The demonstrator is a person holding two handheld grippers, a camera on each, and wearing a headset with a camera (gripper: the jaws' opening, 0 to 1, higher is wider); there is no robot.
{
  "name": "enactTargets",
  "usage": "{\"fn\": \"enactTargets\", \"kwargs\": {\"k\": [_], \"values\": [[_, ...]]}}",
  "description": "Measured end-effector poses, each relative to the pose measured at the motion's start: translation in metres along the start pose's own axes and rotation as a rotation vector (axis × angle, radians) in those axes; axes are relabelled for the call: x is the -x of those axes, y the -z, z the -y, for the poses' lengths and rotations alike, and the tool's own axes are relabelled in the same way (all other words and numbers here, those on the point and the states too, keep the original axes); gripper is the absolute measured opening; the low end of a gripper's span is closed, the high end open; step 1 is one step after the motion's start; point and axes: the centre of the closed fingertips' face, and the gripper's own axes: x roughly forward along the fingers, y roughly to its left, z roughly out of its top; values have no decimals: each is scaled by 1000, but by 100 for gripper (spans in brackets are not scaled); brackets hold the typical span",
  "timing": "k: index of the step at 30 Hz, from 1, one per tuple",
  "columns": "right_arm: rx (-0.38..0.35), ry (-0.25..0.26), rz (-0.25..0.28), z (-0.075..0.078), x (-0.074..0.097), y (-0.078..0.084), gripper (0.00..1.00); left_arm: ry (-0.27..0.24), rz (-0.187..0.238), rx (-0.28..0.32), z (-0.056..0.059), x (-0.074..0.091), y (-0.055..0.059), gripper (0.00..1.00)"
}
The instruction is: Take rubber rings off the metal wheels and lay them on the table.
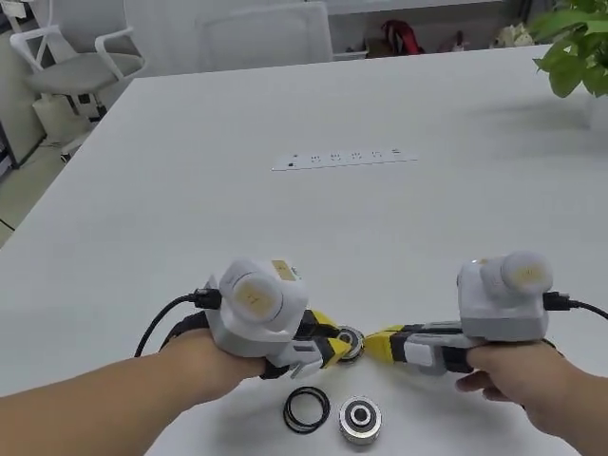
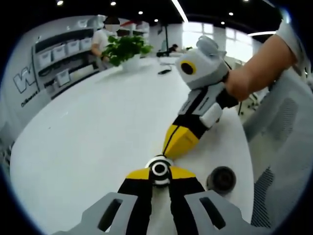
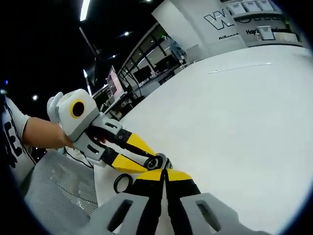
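My left gripper (image 1: 334, 348) (image 2: 160, 172) is shut on a small metal wheel (image 1: 349, 343) (image 2: 160, 168) (image 3: 155, 162) that carries a black rubber ring and is held just above the table. My right gripper (image 1: 373, 344) (image 3: 166, 173) (image 2: 172, 147) comes in from the opposite side. Its jaws are shut, tips against the wheel's rim; I cannot tell whether they pinch the ring. Loose black rubber rings (image 1: 306, 408) (image 3: 122, 182) lie on the table near me. Beside them stands a second metal wheel (image 1: 361, 418) (image 2: 221, 179).
The white table (image 1: 313, 228) stretches far ahead, with a flush socket strip (image 1: 344, 158) in its middle. A potted plant (image 1: 578, 47) (image 2: 126, 49) stands at the far right corner. Office chairs (image 1: 81, 66) are beyond the far left edge.
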Motion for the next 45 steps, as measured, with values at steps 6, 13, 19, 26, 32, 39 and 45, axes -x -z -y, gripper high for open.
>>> {"fn": "enactTargets", "kwargs": {"k": [6,13,19,26,32,39,45], "values": [[-29,-5,13,-1,0,0,0,-6,-1,4,0,0,0,13],[-10,-21,8,-7,-1,-2,0,-18,-11,5,-1,-1,0,12],[20,-37,-12,-13,-3,-1,0,-21,-13,8,-2,-1,0,13],[29,-53,-16,-17,-4,-1,0,-28,-15,7,-3,-1,0,13],[7,-69,-8,-19,-5,-2,0,-30,-12,7,-2,-1,0,13],[-39,-99,15,-21,-4,-4,0,-26,-8,2,-2,-2,0,13],[-61,-128,28,-27,-3,-5,0,-28,-1,3,-2,-1,0,13]]}}
